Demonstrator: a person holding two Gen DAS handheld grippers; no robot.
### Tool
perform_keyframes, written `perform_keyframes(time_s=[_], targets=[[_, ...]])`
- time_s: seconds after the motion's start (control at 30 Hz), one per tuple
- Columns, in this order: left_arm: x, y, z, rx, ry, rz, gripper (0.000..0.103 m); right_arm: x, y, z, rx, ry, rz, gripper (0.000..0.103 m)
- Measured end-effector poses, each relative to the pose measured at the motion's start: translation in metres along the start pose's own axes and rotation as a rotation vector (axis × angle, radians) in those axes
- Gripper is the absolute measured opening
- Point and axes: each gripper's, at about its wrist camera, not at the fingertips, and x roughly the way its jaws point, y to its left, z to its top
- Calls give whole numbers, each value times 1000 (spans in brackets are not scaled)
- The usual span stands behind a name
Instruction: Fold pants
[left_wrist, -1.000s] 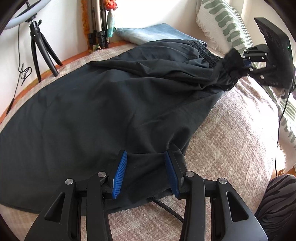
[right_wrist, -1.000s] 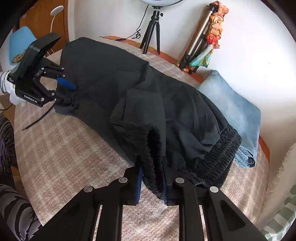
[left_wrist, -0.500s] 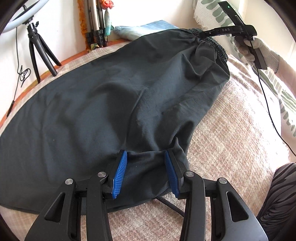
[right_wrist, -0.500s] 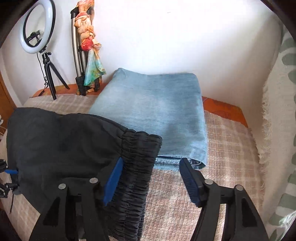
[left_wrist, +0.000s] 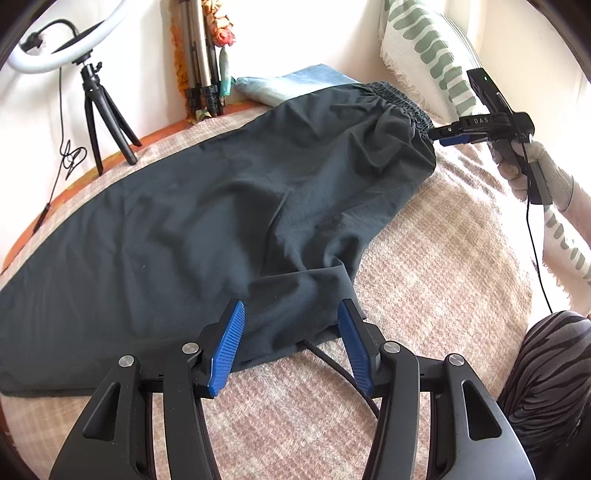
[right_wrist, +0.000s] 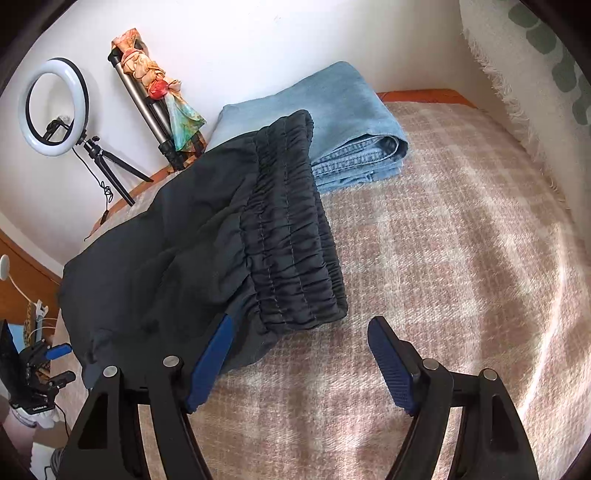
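Left wrist view: the black pants (left_wrist: 229, 206) lay folded lengthwise on the checked blanket (left_wrist: 436, 280), waistband towards the striped pillow (left_wrist: 428, 48). The left gripper (left_wrist: 291, 332) had just been opening; its blue pads stood apart over the leg-hem corner, not pressing it. The right gripper (left_wrist: 456, 138) sat just beside the waistband.

Right wrist view: the right gripper (right_wrist: 299, 354) had just been spreading, jaws wide. The waistband (right_wrist: 288, 236) lay beside the left pad; contact there was probably incidental, though partly hidden. Folded jeans (right_wrist: 332, 122) lay just behind the waistband.

Judgement: lengthwise fold released. Next calls for regripping one end and carrying it across to the other.
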Motion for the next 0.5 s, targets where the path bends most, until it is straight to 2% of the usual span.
perform_keyframes(time_s=[0.1,0.17,0.27,0.5], targets=[[-16,19,-6,-71,-33,34,52,-19,25,-2,-70,-52,-40,78],[-28,39,-16,-151,-55,49,52,-32,43,-2,-114,-76,-32,78],[-45,82,-35,-311,-78,69,52,-46,71,-1,-167,-86,-5,78],[-92,202,-95,-686,-159,180,54,-60,142,1,-319,-70,13,78]])
